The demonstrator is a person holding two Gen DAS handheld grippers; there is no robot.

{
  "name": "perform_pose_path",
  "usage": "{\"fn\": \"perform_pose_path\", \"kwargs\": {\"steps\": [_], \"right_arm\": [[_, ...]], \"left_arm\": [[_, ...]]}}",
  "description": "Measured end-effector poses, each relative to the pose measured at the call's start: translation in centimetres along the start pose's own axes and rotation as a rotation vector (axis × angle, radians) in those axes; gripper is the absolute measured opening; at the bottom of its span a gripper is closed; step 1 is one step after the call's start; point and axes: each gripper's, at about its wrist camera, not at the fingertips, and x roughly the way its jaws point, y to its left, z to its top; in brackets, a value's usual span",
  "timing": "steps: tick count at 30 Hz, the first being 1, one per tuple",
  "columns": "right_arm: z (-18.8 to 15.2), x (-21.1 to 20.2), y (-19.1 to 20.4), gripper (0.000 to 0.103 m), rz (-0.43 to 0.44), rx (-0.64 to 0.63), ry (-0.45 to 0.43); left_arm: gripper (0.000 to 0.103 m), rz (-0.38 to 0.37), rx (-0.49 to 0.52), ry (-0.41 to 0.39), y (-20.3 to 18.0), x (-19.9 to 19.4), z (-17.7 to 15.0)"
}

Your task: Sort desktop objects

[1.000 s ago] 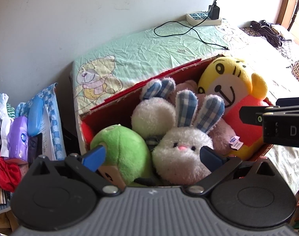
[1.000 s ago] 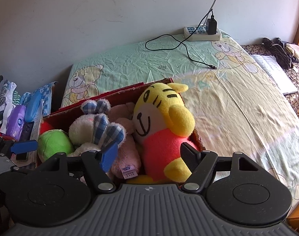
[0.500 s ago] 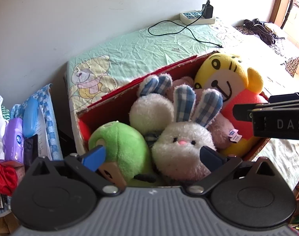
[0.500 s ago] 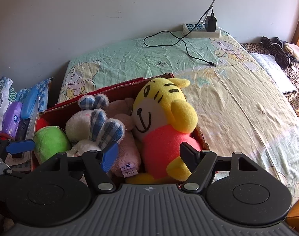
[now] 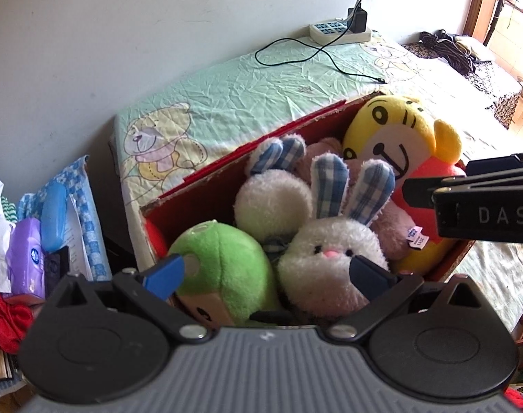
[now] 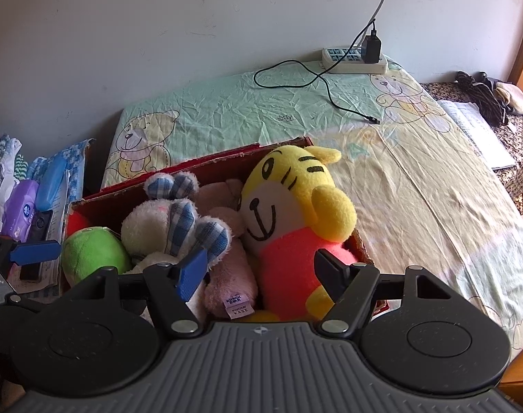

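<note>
Both cameras have crept closer to the red box (image 6: 178, 168) over the last second, with the toys unmoved. From the left: a purple tissue pack (image 5: 25, 254) lies on the clutter; in the box sit a green plush (image 5: 223, 268), a white bunny (image 5: 323, 261) with checked ears, and a yellow tiger (image 6: 295, 213) in red. The left gripper (image 5: 266, 272) hangs spread wide over the green plush and bunny, holding nothing. The right gripper (image 6: 261, 272) gapes empty above the tiger.
</note>
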Motion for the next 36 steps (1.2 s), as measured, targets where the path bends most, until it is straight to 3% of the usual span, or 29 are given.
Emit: {"fn": "perform_pose_path", "kwargs": {"steps": [9,13,36], "right_arm": [[-0.7,0.2,-0.1,0.072,-0.006,-0.013,0.010],[-0.8,0.5,-0.4,0.068,-0.018,-0.009,0.011],[-0.8,1.3,-0.8,0.068,-0.011,0.018,0.021]], "left_arm": [[0.102,0.002,-0.009,0.013,-0.6,0.1,-1.2],[0.102,-0.002,-0.032,0.021,-0.4,0.4,-1.1],[0.102,0.020,-0.016,-0.017,-1.3,0.5,-0.2]]}}
